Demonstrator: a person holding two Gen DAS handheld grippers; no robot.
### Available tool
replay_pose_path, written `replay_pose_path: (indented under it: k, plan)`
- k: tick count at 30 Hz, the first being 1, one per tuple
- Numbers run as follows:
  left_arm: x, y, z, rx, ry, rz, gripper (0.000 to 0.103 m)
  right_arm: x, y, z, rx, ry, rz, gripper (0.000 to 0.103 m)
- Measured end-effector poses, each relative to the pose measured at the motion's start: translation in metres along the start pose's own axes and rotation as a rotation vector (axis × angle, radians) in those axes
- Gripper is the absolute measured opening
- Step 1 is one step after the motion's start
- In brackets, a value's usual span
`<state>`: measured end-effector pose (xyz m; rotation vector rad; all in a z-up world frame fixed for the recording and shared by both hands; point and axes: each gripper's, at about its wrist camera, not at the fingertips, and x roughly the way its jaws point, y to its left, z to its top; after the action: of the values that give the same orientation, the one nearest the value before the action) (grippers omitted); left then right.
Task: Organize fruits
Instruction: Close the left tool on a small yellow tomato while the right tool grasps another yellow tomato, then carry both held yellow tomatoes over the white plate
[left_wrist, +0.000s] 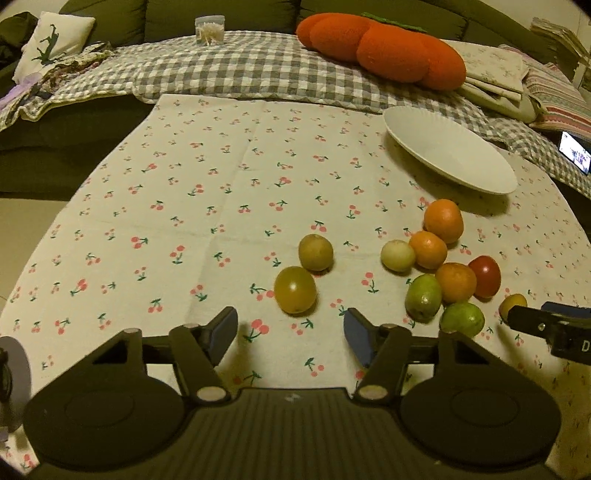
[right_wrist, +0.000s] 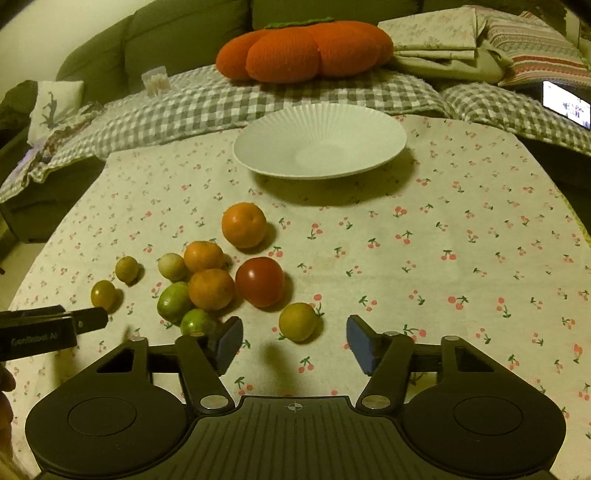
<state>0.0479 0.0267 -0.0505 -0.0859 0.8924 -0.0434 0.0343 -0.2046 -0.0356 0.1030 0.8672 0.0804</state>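
Both grippers point downward over the cherry-print tablecloth (right_wrist: 461, 240). The left gripper (left_wrist: 291, 332) has its jaws spread with nothing between the pads; a yellow-green fruit (left_wrist: 295, 290) lies just ahead of the gap. The right gripper (right_wrist: 294, 339) likewise has its jaws apart and grips nothing; a small yellow fruit (right_wrist: 298, 321) sits just ahead of them, untouched.

The remaining fruits lie clustered on the cloth: three oranges (right_wrist: 243, 225), a red tomato (right_wrist: 259, 281), two green fruits (right_wrist: 173, 301) and smaller pale ones. The white ribbed plate (right_wrist: 321, 122) stands empty beyond the cluster, near the cloth's far edge. The cloth to the right of the plate and fruit is open. A checked blanket (right_wrist: 207, 103) and an orange pumpkin cushion (right_wrist: 306, 48) border the far side.

In the right wrist view, the left gripper's body reads "GenRobot AI".
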Motion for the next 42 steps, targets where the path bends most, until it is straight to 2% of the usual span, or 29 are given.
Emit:
replay_pose_path:
  k: [4, 7, 9, 13, 15, 17, 21, 29, 35, 42]
  plan:
    - [0.007, 0.0, 0.003, 0.005, -0.008, 0.006, 0.057, 0.007, 0.0, 0.001, -0.001, 0.009, -0.003, 0.052]
    - [0.012, -0.002, 0.005, 0.016, -0.009, 0.016, 0.05, 0.012, 0.0, 0.002, -0.004, 0.016, -0.008, 0.048]
    - [0.016, -0.002, 0.005, 0.017, -0.002, 0.011, 0.041, 0.016, 0.001, 0.002, -0.007, 0.022, -0.008, 0.043]
    - [0.019, -0.003, 0.005, 0.034, -0.01, 0.015, 0.032, 0.022, -0.001, 0.002, -0.002, 0.035, -0.011, 0.034]
    - [0.02, -0.004, 0.005, 0.043, -0.015, 0.017, 0.024, 0.024, -0.002, 0.003, 0.001, 0.035, -0.012, 0.03]
    - [0.02, -0.004, 0.005, 0.051, -0.018, 0.016, 0.024, 0.025, -0.001, 0.004, 0.001, 0.035, -0.01, 0.023]
    - [0.017, -0.003, 0.005, 0.045, -0.016, 0.004, 0.023, 0.025, -0.003, 0.004, 0.008, 0.038, 0.003, 0.023]
    - [-0.005, -0.002, 0.028, -0.031, -0.049, -0.102, 0.023, 0.011, -0.014, 0.015, 0.05, 0.008, 0.02, 0.023]
    - [-0.002, -0.03, 0.063, 0.015, -0.064, -0.144, 0.023, 0.007, -0.024, 0.036, 0.087, -0.017, 0.038, 0.023]
    - [0.024, -0.076, 0.105, 0.102, -0.085, -0.198, 0.023, 0.014, -0.041, 0.083, 0.122, -0.047, 0.063, 0.023]
